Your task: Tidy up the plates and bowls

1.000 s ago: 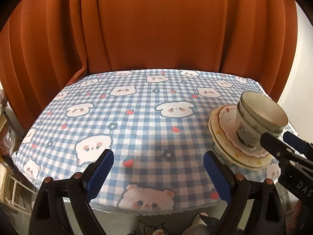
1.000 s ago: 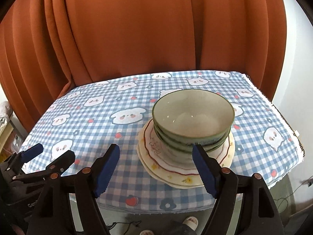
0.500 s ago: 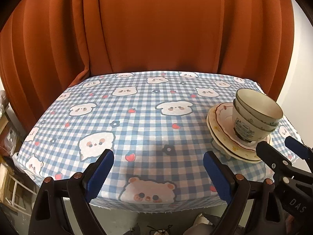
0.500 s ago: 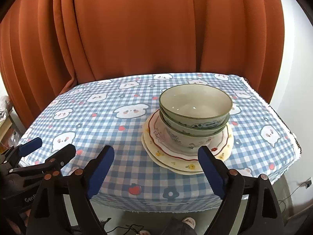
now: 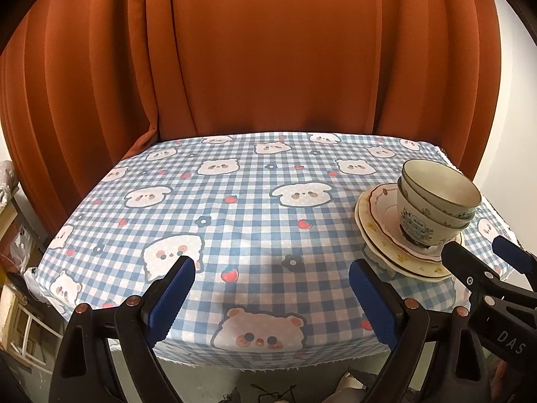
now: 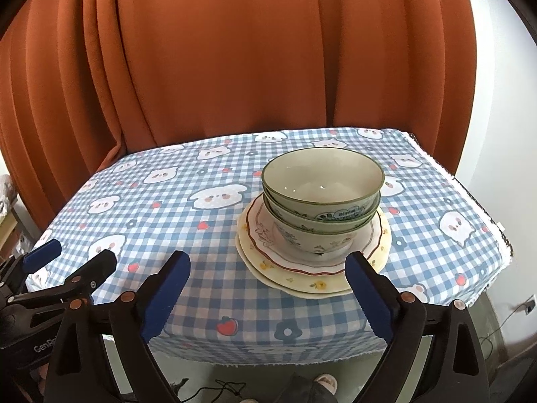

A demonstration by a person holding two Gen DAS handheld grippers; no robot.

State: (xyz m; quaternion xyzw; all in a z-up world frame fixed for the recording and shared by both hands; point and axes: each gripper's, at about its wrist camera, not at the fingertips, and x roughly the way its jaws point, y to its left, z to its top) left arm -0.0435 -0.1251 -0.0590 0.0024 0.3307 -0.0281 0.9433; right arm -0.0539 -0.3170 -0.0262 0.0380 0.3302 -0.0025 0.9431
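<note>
Three nested green-rimmed bowls [image 6: 322,198] sit on a stack of plates [image 6: 302,277], the top one red-rimmed and scalloped, toward the right of the checked table. My right gripper [image 6: 266,265] hangs over the table's near edge just in front of the stack. Its jaws are opening, with nothing between the blue pads. In the left wrist view the bowls [image 5: 436,201] and plates [image 5: 379,231] lie far right. My left gripper [image 5: 272,267] stands open and empty over the front middle of the cloth. Each gripper shows in the other's view, the right gripper [image 5: 480,248] and the left gripper [image 6: 75,257].
A blue-and-white checked cloth with bears [image 5: 235,201] covers the small table. An orange curtain [image 5: 268,50] hangs close behind it. A white wall [image 6: 496,134] is on the right. Cables and a slipper [image 6: 327,384] lie on the floor below the front edge.
My right gripper has drawn back from the bowls and its jaws have spread wider. The bowl stack stays on the plates. The left gripper has hardly moved.
</note>
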